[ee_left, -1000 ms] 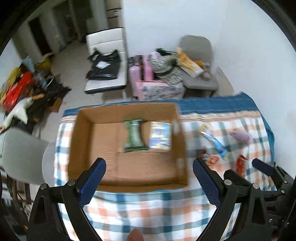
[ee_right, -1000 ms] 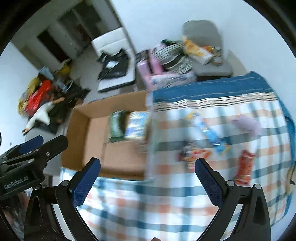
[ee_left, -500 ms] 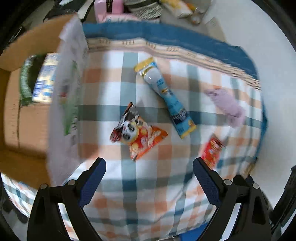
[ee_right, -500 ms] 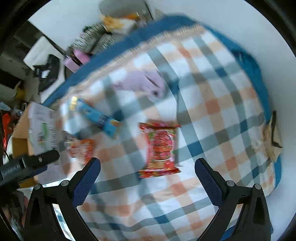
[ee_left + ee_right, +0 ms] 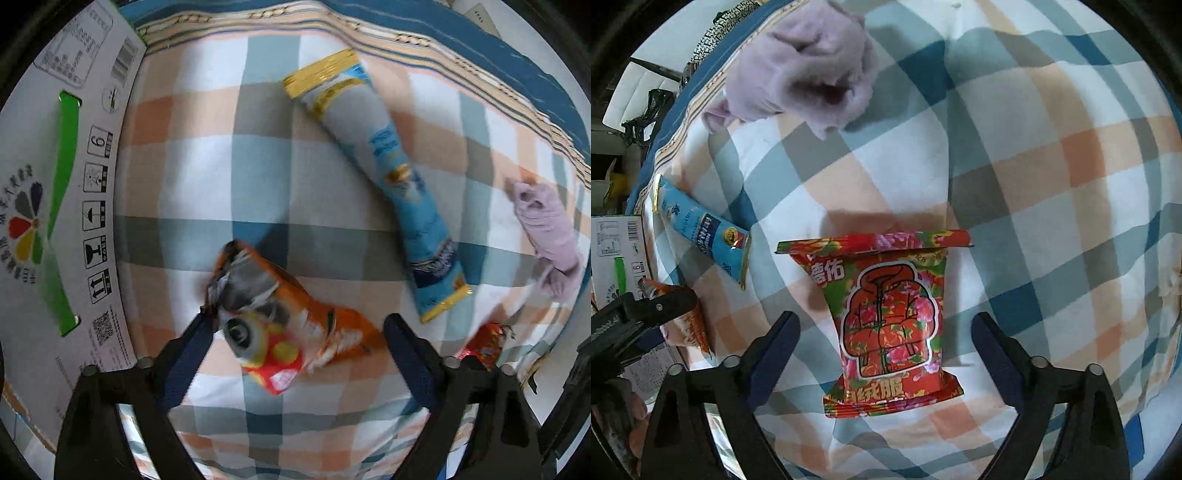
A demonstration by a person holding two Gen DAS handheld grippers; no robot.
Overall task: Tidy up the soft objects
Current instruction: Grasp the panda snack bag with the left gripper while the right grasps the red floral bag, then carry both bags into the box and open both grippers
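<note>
My left gripper (image 5: 297, 334) is open, its fingers on either side of an orange snack packet (image 5: 280, 317) that lies on the checked cloth. My right gripper (image 5: 886, 332) is open over a red flowered packet (image 5: 886, 317), fingers on either side of it. A long blue packet (image 5: 388, 177) lies beyond the orange one; it also shows in the right wrist view (image 5: 701, 229). A lilac soft toy (image 5: 805, 70) lies at the far edge, at the right in the left wrist view (image 5: 546, 229). The left gripper (image 5: 635, 321) shows at the left of the right wrist view.
A cardboard box's white printed flap (image 5: 62, 206) stands at the left of the cloth, close to my left finger. The checked cloth (image 5: 1052, 184) has a blue border (image 5: 498, 62) at the far edge. The red packet's corner (image 5: 484, 343) lies right of my left gripper.
Both grippers have moved from above the box down and right, close to the cloth. The left now straddles the orange packet and the right straddles the red packet.
</note>
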